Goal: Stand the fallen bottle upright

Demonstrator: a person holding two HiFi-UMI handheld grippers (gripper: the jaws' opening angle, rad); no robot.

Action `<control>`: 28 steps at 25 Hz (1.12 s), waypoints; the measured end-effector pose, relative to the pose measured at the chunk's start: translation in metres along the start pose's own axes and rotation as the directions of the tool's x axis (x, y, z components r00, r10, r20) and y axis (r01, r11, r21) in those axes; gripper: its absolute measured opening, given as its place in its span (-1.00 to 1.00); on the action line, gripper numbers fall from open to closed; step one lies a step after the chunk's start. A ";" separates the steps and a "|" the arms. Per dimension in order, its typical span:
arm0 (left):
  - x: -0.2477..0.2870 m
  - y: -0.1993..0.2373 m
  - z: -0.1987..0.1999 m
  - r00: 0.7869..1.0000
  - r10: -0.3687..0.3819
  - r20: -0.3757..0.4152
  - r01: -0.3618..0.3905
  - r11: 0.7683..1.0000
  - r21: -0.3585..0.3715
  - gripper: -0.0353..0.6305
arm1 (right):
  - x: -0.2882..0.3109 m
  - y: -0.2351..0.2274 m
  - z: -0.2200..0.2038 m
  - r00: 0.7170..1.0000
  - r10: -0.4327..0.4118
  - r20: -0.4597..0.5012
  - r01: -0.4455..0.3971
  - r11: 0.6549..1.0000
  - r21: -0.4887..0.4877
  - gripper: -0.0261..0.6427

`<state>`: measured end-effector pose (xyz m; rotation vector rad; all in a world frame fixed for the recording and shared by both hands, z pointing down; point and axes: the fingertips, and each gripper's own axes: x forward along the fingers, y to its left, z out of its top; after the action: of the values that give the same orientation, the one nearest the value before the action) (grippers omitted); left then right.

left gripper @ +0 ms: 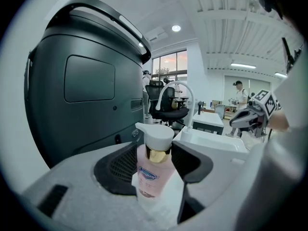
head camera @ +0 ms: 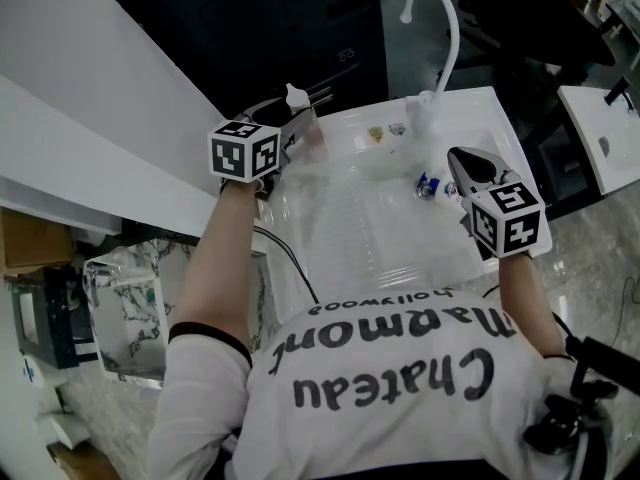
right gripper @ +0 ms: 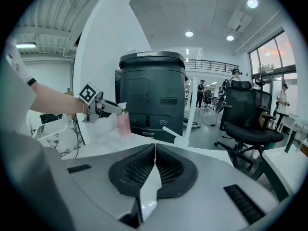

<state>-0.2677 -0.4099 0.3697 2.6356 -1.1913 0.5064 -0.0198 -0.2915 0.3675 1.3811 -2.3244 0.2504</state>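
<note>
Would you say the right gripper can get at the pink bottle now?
Probably not cleanly: the left gripper clamps the pink bottle by its sides, and the right gripper has its jaws shut.

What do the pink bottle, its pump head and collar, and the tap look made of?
Bottle: translucent plastic, probably; pink liquid shows through. Pump head: matte white plastic. Collar: gold, shiny highlights; metal or metallised plastic, can't tell. Tap: smooth white coating, base material unclear.

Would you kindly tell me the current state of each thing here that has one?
pump bottle: upright, clamped in the left claw.
left claw: shut on the pump bottle.
right claw: shut, empty.
faucet: no water seen running.
</note>
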 end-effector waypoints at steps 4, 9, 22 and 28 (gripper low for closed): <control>-0.007 -0.001 0.003 1.000 0.007 0.014 -0.007 1.000 0.005 -0.22 | -0.004 0.004 0.000 1.000 -0.003 0.004 0.003 1.000 -0.006 -0.88; -0.016 -0.004 0.008 0.999 0.013 0.042 -0.012 1.000 -0.014 -0.27 | -0.011 0.008 0.003 1.000 -0.005 0.011 0.005 1.000 -0.012 -0.88; -0.063 -0.003 0.030 0.980 0.074 0.182 -0.056 0.993 -0.103 -0.57 | -0.033 0.033 0.010 0.999 -0.018 0.043 0.019 0.999 -0.026 -0.88; -0.086 -0.022 0.039 0.955 0.078 0.286 -0.026 0.983 -0.181 -0.71 | -0.041 0.054 0.011 0.997 -0.017 0.070 0.019 0.999 -0.029 -0.88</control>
<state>-0.2950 -0.3489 0.2994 2.5924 -1.3217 0.0133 -0.0525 -0.2368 0.3427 1.4169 -2.3609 0.1640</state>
